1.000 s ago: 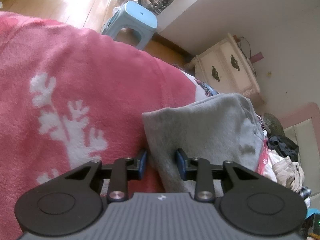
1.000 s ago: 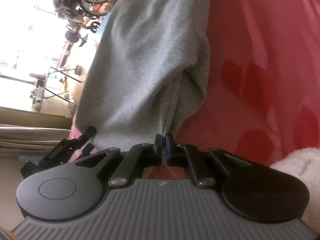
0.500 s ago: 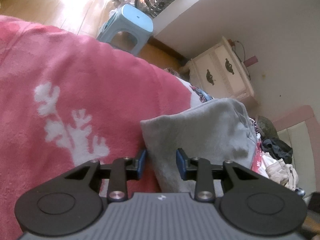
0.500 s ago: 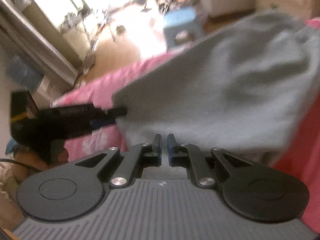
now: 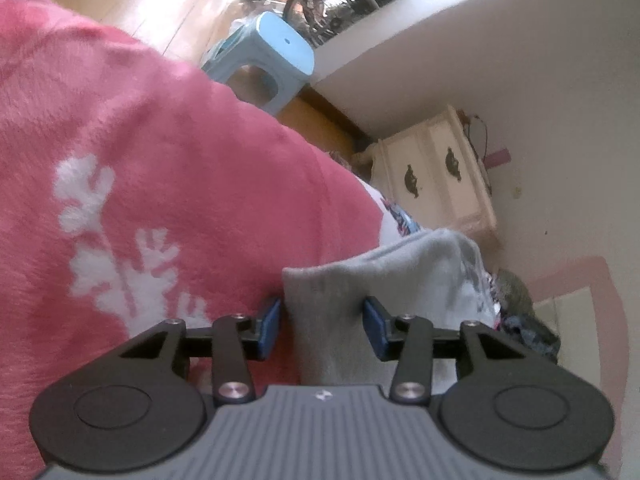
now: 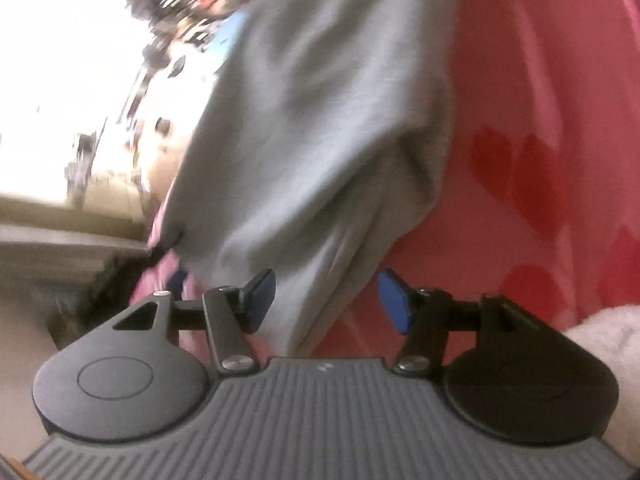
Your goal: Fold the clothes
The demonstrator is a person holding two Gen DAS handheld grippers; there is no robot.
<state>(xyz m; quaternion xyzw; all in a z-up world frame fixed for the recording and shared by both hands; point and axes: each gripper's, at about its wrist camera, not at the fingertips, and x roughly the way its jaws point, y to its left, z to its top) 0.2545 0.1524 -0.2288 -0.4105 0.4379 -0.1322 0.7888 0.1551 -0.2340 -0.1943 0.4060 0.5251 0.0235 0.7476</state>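
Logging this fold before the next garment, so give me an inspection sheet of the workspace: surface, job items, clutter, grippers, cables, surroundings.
Surface: pink blanket with white print.
Job's things: folded grey garment lying on the blanket, edges bunched near the camera.
Clutter: pile of loose clothes beyond the garment.
Grippers: left gripper opening, garment between its jaws, pads clear of it; right gripper opening, a garment fold between its jaws, not pinched.
Cables: dark cord above the cream cabinet.
Surroundings: blue stool, wheel, wood floor.
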